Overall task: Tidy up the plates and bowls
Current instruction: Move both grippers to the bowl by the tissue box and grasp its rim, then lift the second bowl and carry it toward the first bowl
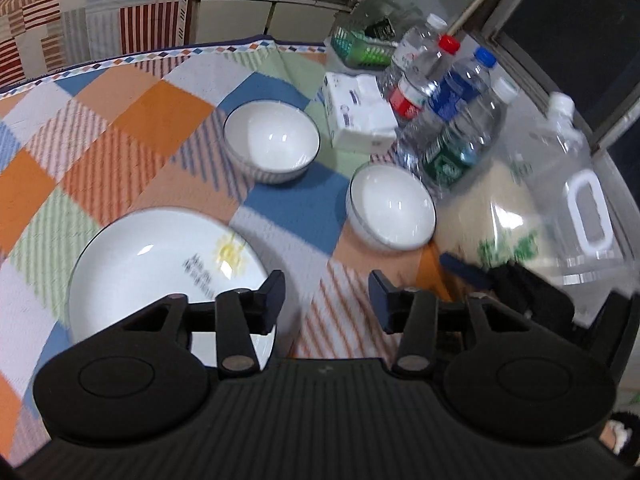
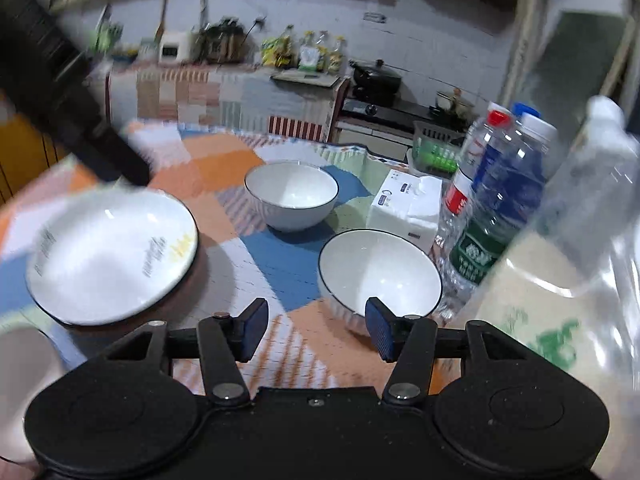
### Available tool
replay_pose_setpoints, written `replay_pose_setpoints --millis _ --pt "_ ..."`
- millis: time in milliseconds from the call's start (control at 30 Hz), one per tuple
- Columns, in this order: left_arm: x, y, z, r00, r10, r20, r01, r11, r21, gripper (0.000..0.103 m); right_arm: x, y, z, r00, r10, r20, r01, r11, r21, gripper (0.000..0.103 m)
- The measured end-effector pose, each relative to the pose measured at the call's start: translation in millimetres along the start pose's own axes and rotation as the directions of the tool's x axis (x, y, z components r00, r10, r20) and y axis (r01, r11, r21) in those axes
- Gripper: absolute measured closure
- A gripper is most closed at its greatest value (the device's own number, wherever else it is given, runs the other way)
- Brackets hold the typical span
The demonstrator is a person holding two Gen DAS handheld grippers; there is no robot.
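Grippers both released, nothing held – left gripper (image 1: 326, 300), right gripper (image 2: 316, 328). Looks between steps; next, probably nest near bowl (image 2: 380, 270) into far bowl (image 2: 292, 194) mid-table.

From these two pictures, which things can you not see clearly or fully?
- Plate, left wrist view: its near rim is hidden by the left gripper; the print is blurred.
- Near bowl, right wrist view: its front wall is behind the right gripper.
- Big clear jug: smeared by motion, label unreadable.
- White object, right wrist view: cut off by the left edge, cannot be identified.
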State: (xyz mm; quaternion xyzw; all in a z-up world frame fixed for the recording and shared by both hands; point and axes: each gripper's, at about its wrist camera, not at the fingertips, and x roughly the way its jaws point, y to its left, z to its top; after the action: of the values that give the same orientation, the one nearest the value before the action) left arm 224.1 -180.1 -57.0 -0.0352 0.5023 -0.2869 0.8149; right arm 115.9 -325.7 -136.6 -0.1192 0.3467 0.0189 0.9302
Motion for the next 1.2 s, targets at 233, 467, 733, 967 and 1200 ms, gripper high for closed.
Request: replay_pose_setpoints --millis 233,467,733,967,1200 --pt "64 0 26 0.999 -0.043 -0.005 0.043 0.999 -0.031 0.056 47 13 8 0.995 -0.093 -0.041 0.077 0.952 -0.297 0.044" --pt "121 -1 38 0.997 -0.075 -0.021 0.072 0.992 -0.103 0.056 80 16 10 0.989 -0.063 -0.135 0.011 0.936 -0.353 0.056" --pt "157 -16 41 0.995 -0.093 -0.032 0.087 0.985 -0.147 0.062 95 9 4 0.985 -0.081 -0.15 0.026 0.94 -0.34 0.074" --pt "184 -11 47 0.989 -0.109 -0.105 0.089 0.981 -0.172 0.089 106 3 2 0.989 -0.033 -0.146 -0.014 0.95 -0.313 0.084" --pt "179 1 46 0.976 -0.167 -0.142 0.14 0.974 -0.18 0.093 101 2 12 0.985 0.061 -0.164 -0.102 0.961 -0.257 0.093"
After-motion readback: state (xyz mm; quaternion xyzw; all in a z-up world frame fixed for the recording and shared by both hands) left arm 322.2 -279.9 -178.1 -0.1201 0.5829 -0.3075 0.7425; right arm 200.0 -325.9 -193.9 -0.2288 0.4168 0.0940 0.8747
